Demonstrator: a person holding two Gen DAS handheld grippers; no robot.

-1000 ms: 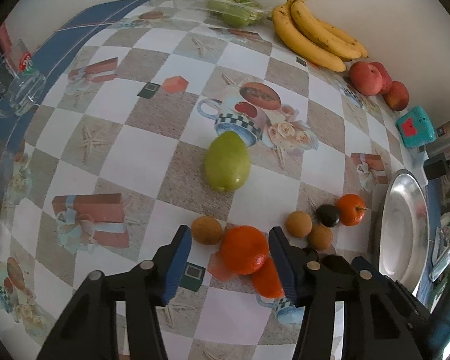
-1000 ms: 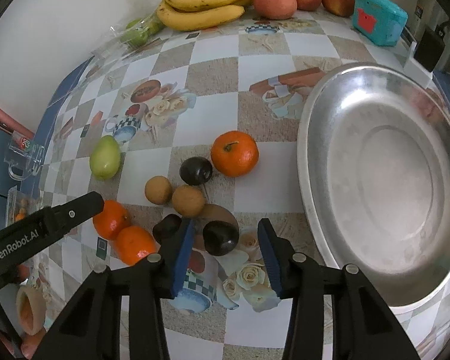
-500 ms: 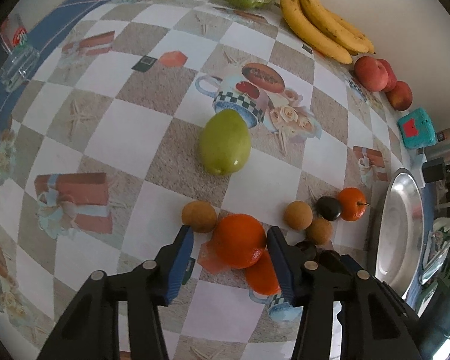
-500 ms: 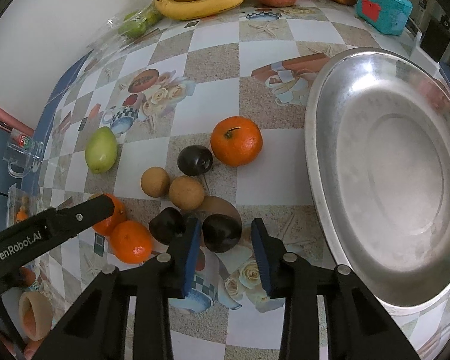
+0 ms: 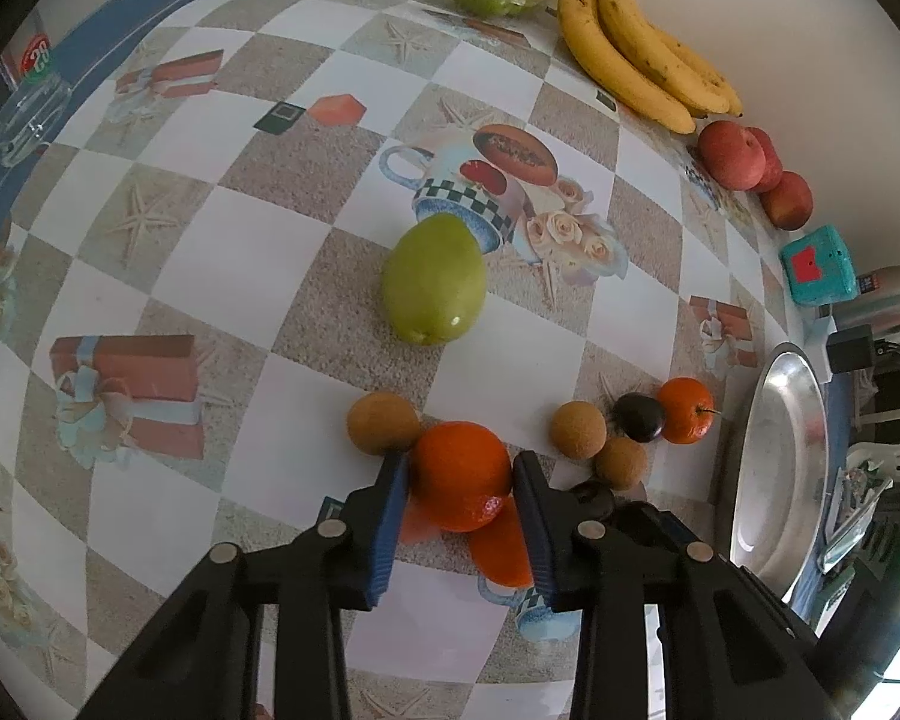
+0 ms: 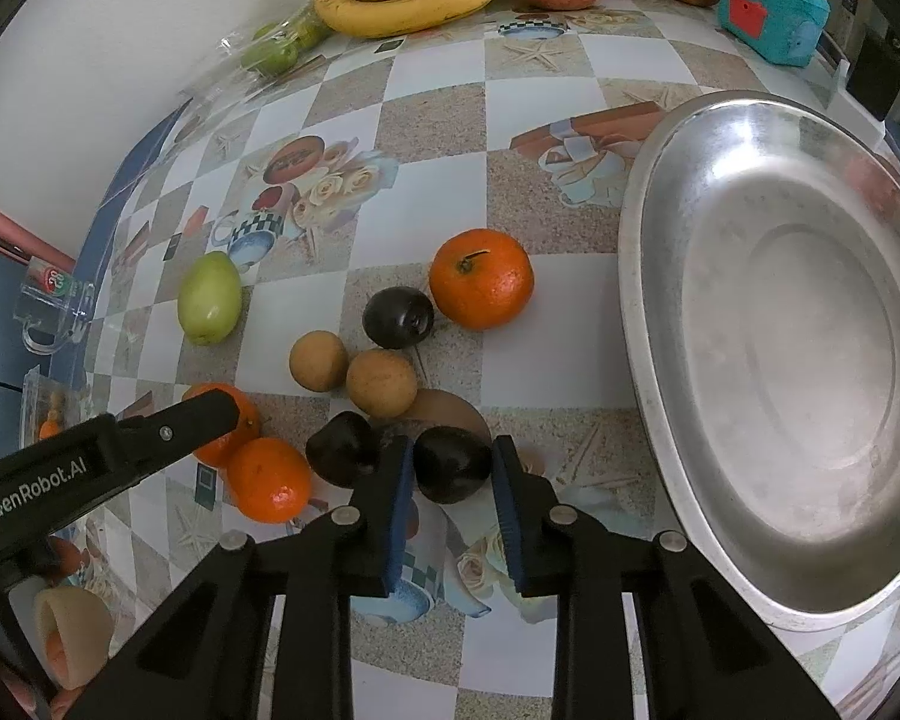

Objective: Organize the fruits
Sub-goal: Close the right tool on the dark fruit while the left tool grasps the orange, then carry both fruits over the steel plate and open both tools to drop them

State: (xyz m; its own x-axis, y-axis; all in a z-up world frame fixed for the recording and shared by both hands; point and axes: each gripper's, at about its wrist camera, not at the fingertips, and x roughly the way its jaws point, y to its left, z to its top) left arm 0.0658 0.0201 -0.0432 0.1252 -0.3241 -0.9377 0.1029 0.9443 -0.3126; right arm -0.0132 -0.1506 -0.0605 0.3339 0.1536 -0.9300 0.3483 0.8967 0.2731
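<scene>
"GenRobot.AI" in white on the black left gripper (image 6: 210, 420) arm

Orange (image 5: 461, 474) and dark plum (image 6: 452, 463) between jaws, on table.

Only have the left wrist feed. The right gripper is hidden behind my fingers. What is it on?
Observer: The right gripper has its blue pads against both sides of a round dark purple plum, which sits on the checked tablecloth.
Operator: Anything crowding it?
Observer: A second dark plum lies just outside the gripper's left finger, very close to it.
Operator: Is the dish free? I only see a sliver of it.
Observer: The large oval steel dish holds no fruit anywhere in the right wrist view.
</scene>
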